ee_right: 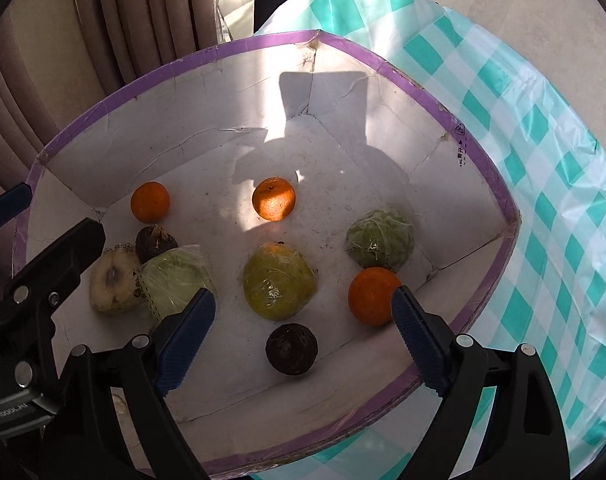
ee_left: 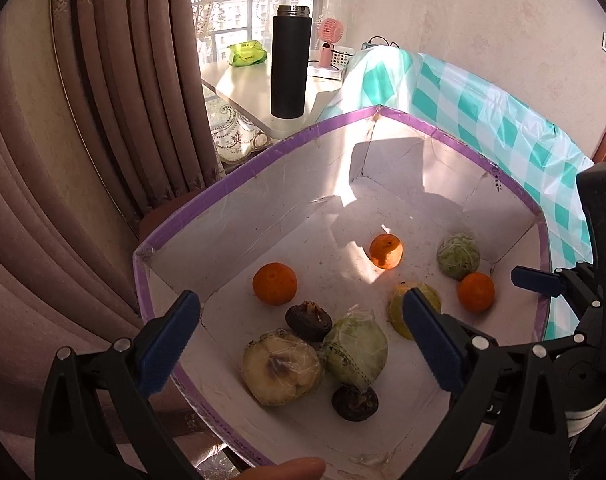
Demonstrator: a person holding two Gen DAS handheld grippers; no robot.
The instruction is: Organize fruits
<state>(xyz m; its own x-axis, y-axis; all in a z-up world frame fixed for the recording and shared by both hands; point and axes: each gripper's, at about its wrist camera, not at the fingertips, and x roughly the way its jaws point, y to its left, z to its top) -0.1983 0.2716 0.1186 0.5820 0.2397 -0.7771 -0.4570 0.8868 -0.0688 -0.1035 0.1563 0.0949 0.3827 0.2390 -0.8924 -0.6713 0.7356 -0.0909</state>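
Both grippers hang above the box with nothing between their blue ribbed pads: the left gripper [ee_left: 299, 332] has its jaws spread wide, and the right gripper [ee_right: 303, 332] stands apart too, a little less so.

Below them sits a large white cardboard box with a purple-taped rim [ee_right: 263, 42], its floor scuffed and creased, a patch of sun falling across the far half. All the fruit lies loose inside it. Biggest is a yellow-green round fruit in clear film [ee_right: 278, 280], near the middle. A pale green wrapped fruit [ee_right: 175, 278] lies at the left, touching a cut, cream-coloured fruit half in film [ee_right: 113, 278] on its left side. Another green wrapped fruit [ee_right: 381, 238] sits at the right, with one orange [ee_right: 371, 296] just beside it on the near side. A second orange [ee_right: 274, 199] rests in the sunlight towards the far wall, and a third orange [ee_right: 150, 202] lies at the far left. One dark brown, wrinkled round fruit [ee_right: 155, 242] touches the left cluster; the other dark brown fruit [ee_right: 292, 349] sits alone by the near wall.

A teal-and-white checked plastic cloth [ee_right: 543, 200] covers the surface to the right of the box. Brown pleated curtains [ee_left: 123, 80] hang at the left. Beyond, a white table [ee_left: 243, 88] by the window carries a tall black flask [ee_left: 289, 62], a green packet [ee_left: 247, 54] and a small pink fan [ee_left: 330, 38].
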